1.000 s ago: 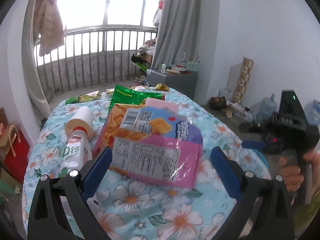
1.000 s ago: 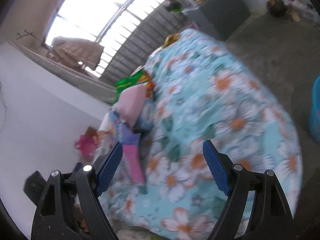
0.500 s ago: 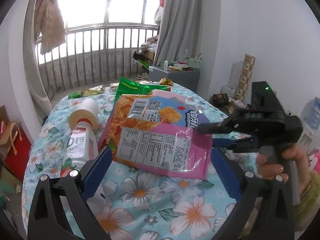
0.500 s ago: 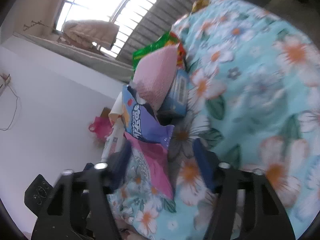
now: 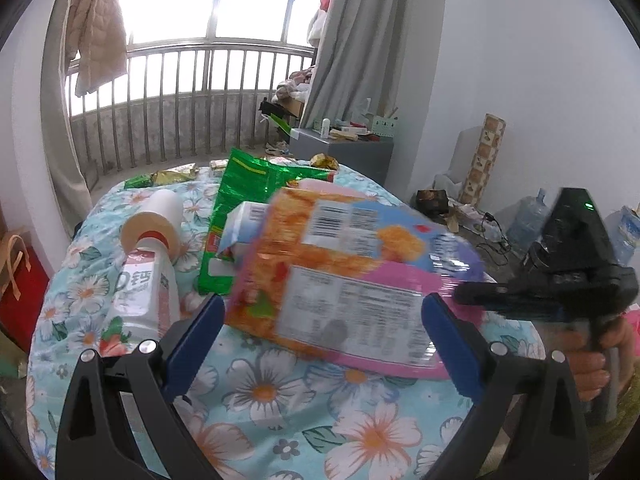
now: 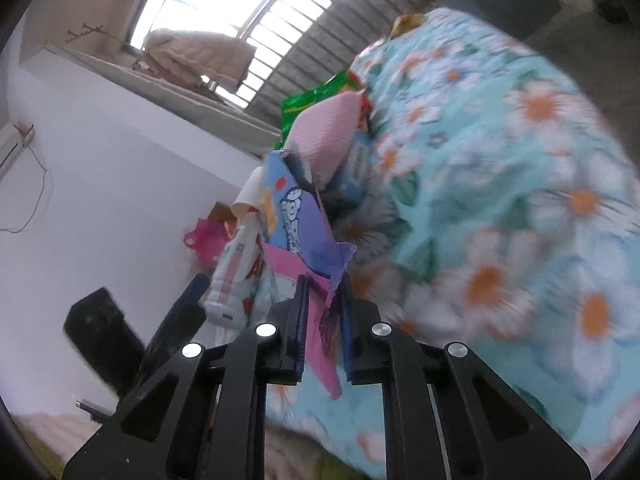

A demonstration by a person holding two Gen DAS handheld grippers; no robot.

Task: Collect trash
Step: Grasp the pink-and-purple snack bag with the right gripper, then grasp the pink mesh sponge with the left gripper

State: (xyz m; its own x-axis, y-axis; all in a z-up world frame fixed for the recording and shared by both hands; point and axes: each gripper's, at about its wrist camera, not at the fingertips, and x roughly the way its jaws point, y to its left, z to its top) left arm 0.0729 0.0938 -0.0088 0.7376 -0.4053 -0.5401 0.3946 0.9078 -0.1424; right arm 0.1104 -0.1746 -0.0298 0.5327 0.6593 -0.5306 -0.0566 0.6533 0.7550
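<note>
a lived-in home room: barred balcony window point(image 5: 192, 92), hanging coat point(image 5: 98, 28), grey curtain point(image 5: 360, 40), water jugs point(image 5: 528, 220) on the floor.

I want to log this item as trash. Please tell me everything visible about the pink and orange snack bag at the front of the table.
The snack bag is a flat, glossy plastic pouch, orange with snack pictures, pink along one end, purple-blue at a corner, with a barcode and white text panels. It is tilted, raised off the floral tablecloth, overlapping a green bag. The right gripper has just been closing and pinches its pink edge; the left gripper stands open near it.
</note>
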